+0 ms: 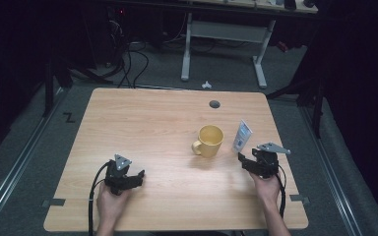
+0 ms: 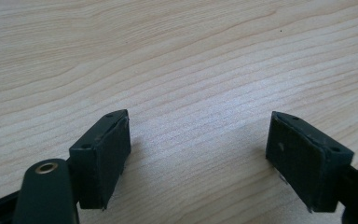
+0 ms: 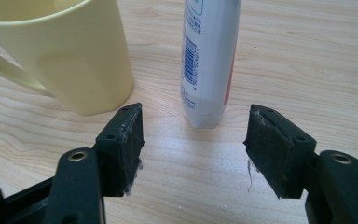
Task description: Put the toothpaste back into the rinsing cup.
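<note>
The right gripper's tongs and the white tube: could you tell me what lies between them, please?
Nothing: the right gripper view shows bare wooden table between the open right gripper and the upright white tube. The yellow mug stands beside it.

The light wooden table top (image 1: 152, 142) shows pale beige with fine brown grain lines. At centre right of the high view stands a pale yellow plastic mug (image 1: 209, 141), and just right of it a white tube with blue print (image 1: 242, 135); its barcode is dark blue, with an orange-red edge at the right. Both black two-jaw grippers, left (image 1: 137, 178) and right (image 1: 242, 161), carry grey plates.
</note>
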`<state>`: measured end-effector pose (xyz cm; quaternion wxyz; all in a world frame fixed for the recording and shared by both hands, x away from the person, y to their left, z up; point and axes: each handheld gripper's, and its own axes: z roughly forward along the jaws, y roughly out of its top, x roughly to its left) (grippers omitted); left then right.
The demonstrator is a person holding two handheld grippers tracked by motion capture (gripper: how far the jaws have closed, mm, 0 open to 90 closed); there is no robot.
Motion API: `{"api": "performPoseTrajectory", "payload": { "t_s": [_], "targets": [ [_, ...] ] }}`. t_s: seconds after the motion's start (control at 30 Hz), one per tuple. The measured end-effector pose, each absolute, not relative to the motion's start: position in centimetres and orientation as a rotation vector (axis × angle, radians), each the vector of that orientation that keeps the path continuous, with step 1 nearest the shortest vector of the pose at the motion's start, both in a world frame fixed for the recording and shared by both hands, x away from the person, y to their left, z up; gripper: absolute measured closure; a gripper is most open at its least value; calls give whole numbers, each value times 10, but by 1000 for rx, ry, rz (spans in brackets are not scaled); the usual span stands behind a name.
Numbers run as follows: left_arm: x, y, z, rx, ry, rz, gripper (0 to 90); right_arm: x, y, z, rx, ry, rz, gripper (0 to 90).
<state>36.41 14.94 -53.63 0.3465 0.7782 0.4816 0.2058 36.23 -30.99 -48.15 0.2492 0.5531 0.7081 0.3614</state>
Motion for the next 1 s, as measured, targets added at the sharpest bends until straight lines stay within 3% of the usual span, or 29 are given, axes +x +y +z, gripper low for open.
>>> {"api": "performPoseTrajectory", "payload": {
  "t_s": [1.0],
  "targets": [
    [364, 150, -536, 2020, 1249, 534, 223, 381, -310, -469, 1504, 1904, 977, 368]
  ]
}}
